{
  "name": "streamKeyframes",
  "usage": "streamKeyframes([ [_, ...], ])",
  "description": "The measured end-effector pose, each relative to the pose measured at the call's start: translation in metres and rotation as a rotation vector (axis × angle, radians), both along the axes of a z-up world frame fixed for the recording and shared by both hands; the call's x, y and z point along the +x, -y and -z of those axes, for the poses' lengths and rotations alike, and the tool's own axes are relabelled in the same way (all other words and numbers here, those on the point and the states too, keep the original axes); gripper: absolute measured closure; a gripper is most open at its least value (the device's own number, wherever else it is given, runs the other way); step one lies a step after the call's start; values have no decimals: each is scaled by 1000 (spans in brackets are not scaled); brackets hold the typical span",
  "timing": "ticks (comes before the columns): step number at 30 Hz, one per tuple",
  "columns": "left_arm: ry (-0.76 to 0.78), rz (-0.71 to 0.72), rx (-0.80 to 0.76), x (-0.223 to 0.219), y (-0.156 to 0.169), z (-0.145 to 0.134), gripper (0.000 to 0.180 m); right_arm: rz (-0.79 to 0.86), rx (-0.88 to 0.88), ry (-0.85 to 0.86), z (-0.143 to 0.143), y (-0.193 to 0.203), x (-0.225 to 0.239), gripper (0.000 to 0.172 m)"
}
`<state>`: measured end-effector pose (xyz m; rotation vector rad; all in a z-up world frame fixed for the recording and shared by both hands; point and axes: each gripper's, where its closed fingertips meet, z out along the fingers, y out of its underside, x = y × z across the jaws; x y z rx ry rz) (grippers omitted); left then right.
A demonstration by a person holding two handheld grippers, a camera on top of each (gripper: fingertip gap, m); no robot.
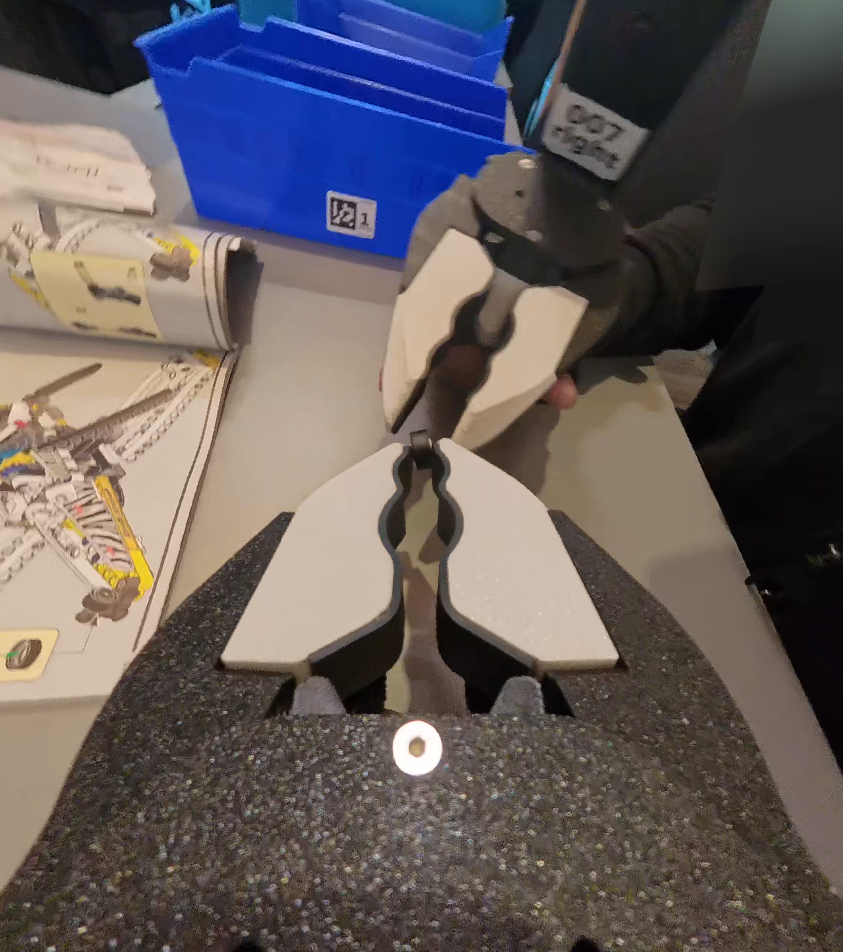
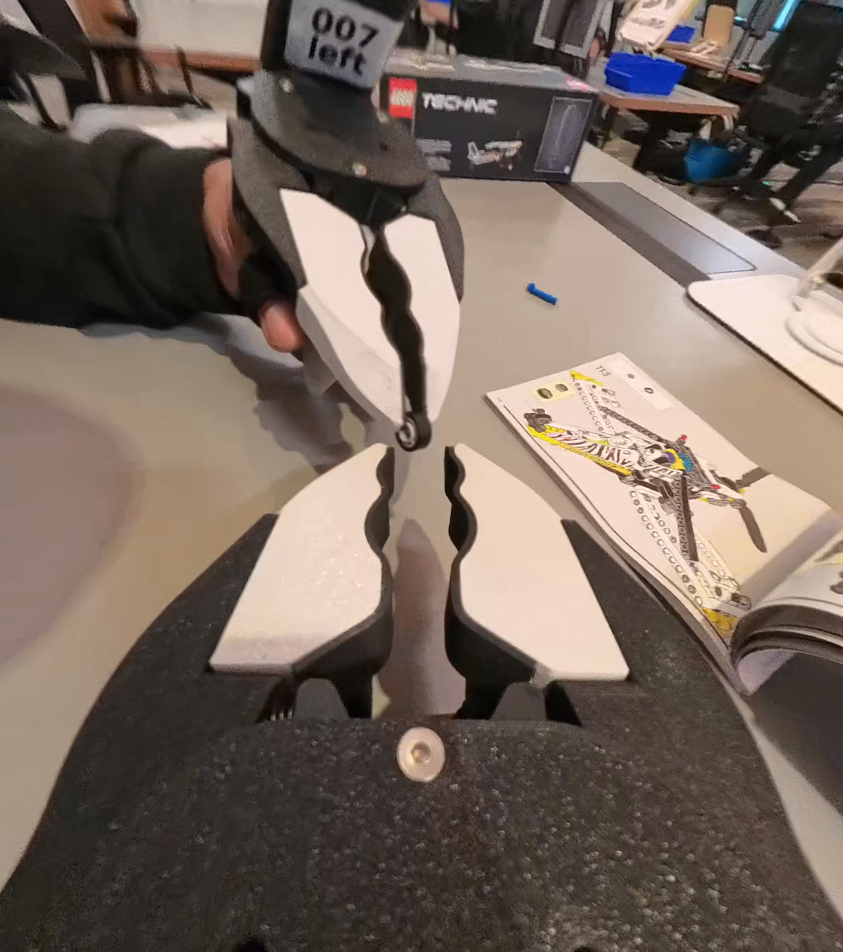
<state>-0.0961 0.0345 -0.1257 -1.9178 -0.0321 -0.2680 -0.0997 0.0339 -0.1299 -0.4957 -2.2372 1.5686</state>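
Tip-to-tip, left gripper (image 2: 411, 430) above right gripper (image 2: 416, 453)

Black ring-shaped piece (image 2: 413, 431), blue bins (image 1: 326, 129), grey tabletop (image 2: 589, 319), small blue peg (image 2: 541, 294), booklet (image 2: 666, 489) with yellow and zebra-striped drawing.

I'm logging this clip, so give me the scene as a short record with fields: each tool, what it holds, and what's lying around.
left tool: fingers closed on a small black ring-shaped part at the tips
right tool: open, nothing between the fingers, tips just short of the black part
surface: grey table
booklet: open instruction booklet beside the tools
bins: blue divided bin
loose piece: small blue part on the table
background: dark product box
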Motion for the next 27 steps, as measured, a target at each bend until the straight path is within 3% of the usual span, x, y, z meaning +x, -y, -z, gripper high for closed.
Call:
streamKeyframes([
  [5, -55, 77, 58, 13, -1, -5, 173, -117, -83, 20, -8, 2, 13, 165],
  [11, -39, 128, 91, 21, 0, -7, 173, -176, -102, 33, -10, 4, 20, 165],
  [22, -30, 151, 115, 26, -1, -9, 173, -229, -104, 73, -8, 6, 27, 160],
  [27, -50, 106, 104, 21, -3, -9, 173, -165, -86, 51, -7, 5, 19, 164],
])
